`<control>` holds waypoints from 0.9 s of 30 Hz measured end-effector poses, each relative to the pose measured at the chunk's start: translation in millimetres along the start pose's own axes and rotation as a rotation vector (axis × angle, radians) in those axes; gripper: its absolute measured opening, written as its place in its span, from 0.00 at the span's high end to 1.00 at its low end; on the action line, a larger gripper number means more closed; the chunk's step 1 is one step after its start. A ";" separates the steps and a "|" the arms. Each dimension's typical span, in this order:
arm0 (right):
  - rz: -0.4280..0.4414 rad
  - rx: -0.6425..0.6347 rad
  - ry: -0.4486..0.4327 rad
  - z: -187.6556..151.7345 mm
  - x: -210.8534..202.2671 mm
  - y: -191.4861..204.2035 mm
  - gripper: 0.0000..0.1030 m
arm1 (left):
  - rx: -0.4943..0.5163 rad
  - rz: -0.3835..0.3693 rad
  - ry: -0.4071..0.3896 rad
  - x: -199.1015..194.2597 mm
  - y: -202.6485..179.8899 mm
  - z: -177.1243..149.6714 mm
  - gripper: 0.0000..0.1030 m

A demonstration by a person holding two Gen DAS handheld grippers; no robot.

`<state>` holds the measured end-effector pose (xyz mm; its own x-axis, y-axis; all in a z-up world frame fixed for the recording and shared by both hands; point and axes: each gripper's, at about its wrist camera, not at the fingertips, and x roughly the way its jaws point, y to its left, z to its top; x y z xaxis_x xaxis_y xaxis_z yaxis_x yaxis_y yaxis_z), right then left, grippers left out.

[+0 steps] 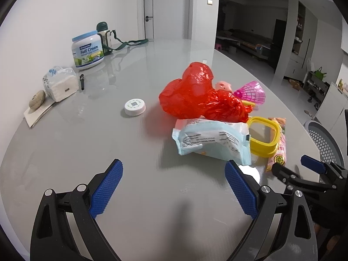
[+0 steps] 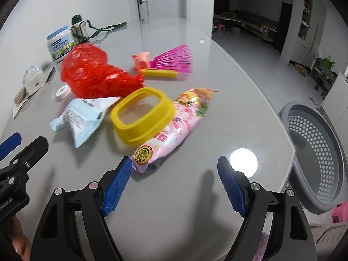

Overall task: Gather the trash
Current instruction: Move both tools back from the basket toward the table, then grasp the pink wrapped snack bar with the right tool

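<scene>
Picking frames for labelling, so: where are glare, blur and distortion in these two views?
Right wrist view: round lamp glare on the grey table; red plastic bag and pink fan motion-smeared. Left wrist view: sharper, glare partly hidden behind a finger. Both: fisheye bends the table edge.

Two close, downward-tilted wrist views, sharing table (image 1: 152, 195) clutter.
</scene>
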<state>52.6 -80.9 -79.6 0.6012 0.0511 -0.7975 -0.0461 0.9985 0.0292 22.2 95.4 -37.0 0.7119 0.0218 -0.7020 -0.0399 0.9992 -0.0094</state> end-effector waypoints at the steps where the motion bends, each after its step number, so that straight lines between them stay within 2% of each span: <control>1: -0.007 0.008 -0.002 0.1 -0.4 -4.7 0.25 | 0.000 -0.005 0.002 -0.1 -1.4 -0.1 0.10; 12: -0.104 0.094 -0.016 4.6 2.2 -65.4 0.25 | 0.002 -0.023 0.016 -0.3 -12.3 -0.3 0.10; 15: -0.085 0.091 -0.024 7.0 -0.8 -77.5 0.25 | 0.002 -0.022 0.020 0.8 -14.2 0.1 0.10; 21: -0.022 0.017 -0.064 14.1 -10.1 -64.8 0.25 | -0.001 -0.024 0.031 4.4 -19.2 1.4 0.10; 27: -0.032 -0.031 -0.056 31.9 6.3 -50.1 0.25 | 0.002 -0.018 0.033 5.8 -21.3 1.9 0.10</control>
<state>84.2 -130.0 -66.9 0.6468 0.0209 -0.7624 -0.0500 0.9986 -0.0151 28.6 74.2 -39.5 0.6890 0.0025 -0.7248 -0.0260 0.9994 -0.0212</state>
